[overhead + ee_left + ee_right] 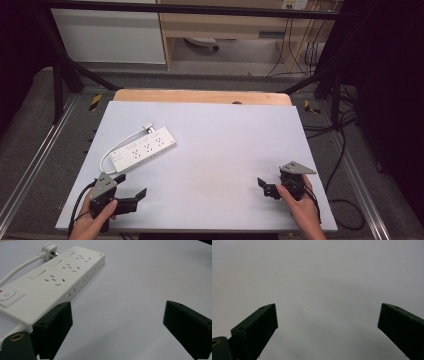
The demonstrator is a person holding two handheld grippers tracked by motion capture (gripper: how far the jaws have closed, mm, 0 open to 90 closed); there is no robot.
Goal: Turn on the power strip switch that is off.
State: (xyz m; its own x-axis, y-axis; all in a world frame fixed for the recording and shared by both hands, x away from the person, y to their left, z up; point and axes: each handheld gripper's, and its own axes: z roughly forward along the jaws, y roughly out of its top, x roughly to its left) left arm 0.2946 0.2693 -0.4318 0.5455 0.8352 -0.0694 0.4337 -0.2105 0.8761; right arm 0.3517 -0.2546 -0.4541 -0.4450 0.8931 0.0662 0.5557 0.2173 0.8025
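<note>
Jaws of left gripper (132, 186) spread wide, nothing between, low over white table (225, 145). Right gripper (265, 186) likewise agape, empty, near table's right front. Power strip (142, 148) flat just beyond left gripper, cord looping to plug (147, 128) beside it.

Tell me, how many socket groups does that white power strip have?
3, in a row along the power strip: one nearest the switch, one in the middle, one at the far end by the loose plug.
</note>
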